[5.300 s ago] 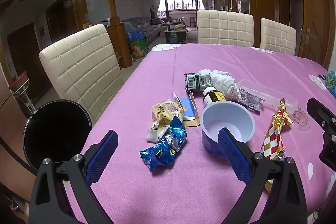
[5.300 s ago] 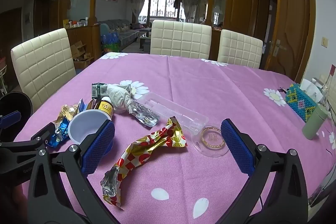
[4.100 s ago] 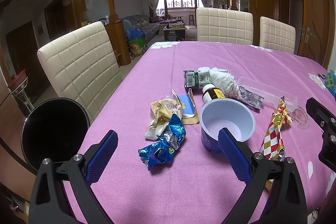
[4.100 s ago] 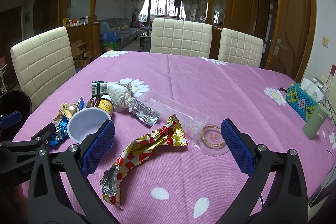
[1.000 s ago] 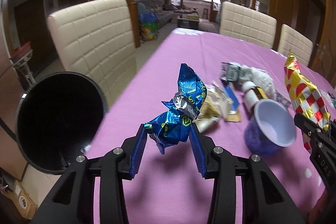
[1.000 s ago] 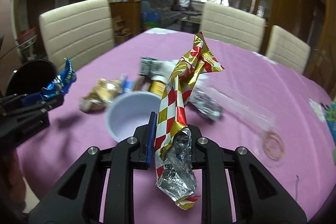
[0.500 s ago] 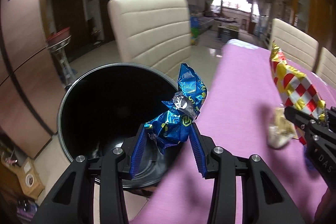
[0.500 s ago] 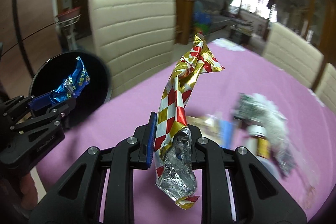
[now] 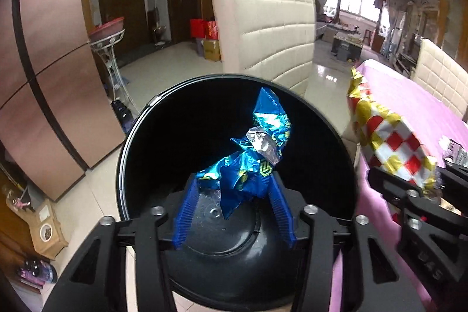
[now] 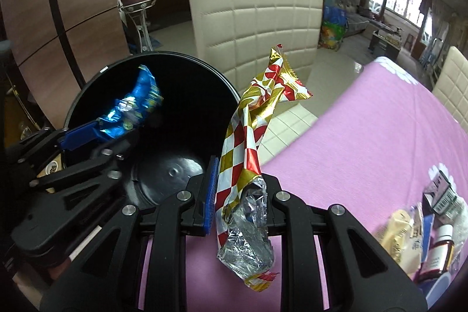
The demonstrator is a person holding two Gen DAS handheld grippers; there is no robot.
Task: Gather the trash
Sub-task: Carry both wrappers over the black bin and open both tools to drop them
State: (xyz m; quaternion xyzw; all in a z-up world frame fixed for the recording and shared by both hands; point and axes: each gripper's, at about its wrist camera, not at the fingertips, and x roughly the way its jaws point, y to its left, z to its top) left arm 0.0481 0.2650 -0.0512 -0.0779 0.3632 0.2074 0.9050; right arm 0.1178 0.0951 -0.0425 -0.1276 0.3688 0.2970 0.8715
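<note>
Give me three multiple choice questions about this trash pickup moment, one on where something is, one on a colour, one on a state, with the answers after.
1. Where is the blue wrapper?
A. Flat on the table
B. Over the black bin
C. On the chair seat

2. What colours is the right gripper's wrapper?
A. Red, white and gold
B. Green and black
C. Plain silver

3. How is the left gripper?
A. Wide open, empty
B. Out of view
C. Shut on the blue wrapper

Answers: 1 B, the bin's dark mouth lies behind it. 2 A, its checks show those colours. 3 C, the jaws pinch the wrapper's lower end.
</note>
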